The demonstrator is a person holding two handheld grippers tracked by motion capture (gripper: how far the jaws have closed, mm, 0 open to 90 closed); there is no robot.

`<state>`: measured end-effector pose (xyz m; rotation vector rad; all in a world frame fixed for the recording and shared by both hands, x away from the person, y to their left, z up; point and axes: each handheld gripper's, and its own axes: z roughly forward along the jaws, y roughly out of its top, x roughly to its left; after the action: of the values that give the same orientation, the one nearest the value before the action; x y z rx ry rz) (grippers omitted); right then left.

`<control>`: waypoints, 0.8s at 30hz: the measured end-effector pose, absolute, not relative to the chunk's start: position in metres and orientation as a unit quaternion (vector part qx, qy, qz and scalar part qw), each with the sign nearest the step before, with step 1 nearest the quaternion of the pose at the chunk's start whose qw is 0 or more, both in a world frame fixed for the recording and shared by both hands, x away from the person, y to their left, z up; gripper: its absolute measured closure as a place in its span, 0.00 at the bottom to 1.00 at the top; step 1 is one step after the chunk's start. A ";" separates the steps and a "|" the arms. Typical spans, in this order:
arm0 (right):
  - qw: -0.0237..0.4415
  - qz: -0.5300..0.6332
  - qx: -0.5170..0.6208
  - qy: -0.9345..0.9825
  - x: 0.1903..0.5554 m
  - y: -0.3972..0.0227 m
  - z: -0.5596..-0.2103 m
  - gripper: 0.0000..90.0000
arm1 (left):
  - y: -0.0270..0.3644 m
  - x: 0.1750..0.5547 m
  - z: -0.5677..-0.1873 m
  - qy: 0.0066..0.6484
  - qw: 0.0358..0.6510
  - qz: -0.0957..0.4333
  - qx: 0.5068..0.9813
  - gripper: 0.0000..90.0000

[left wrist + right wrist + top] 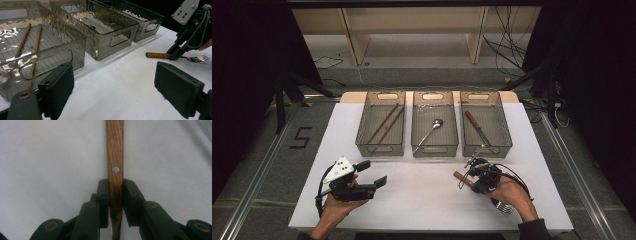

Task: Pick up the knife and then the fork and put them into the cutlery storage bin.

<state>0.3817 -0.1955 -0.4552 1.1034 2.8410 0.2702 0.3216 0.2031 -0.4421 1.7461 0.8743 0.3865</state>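
My right gripper [115, 202] is clamped on the fork [115, 170] at the base of its wooden handle, where it lies on the white table [422, 195] just before the right bin [486, 125]. My left gripper [115, 87] hangs with its jaws apart (nothing between them). The risk I see: the hold sits off-balance, so the fork may pivot on lifting or catch the bin's rim.

Your fork [175, 56] has a brown wooden handle set with a small metal rivet and a slim steel neck ending in bright tines. It lies flat on the white table [422, 200], in front of the right-hand clear bin [486, 122]. You have it pinched at the lower end of the handle.
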 end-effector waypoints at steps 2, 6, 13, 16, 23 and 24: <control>0.042 0.086 0.354 0.930 0.381 -0.195 -0.455 0.86 | 0.203 0.322 -0.442 0.368 0.544 0.163 0.736 0.17; 0.045 0.087 0.354 0.930 0.380 -0.195 -0.455 0.86 | 0.204 0.322 -0.442 0.368 0.544 0.163 0.736 0.17; 0.047 0.111 0.357 0.926 0.380 -0.199 -0.448 0.86 | 0.204 0.322 -0.442 0.369 0.544 0.164 0.735 0.17; 0.049 0.125 0.358 0.924 0.380 -0.200 -0.444 0.86 | 0.204 0.322 -0.442 0.369 0.544 0.164 0.735 0.17; 0.054 0.153 0.362 0.918 0.380 -0.204 -0.435 0.86 | 0.204 0.322 -0.442 0.370 0.544 0.164 0.735 0.17; 0.053 0.161 0.361 0.917 0.380 -0.206 -0.434 0.87 | 0.204 0.322 -0.442 0.369 0.544 0.164 0.736 0.17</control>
<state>0.3802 -0.2056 -0.4337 1.0964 2.7875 0.4909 0.3215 0.2037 -0.4419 1.7460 0.8760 0.3900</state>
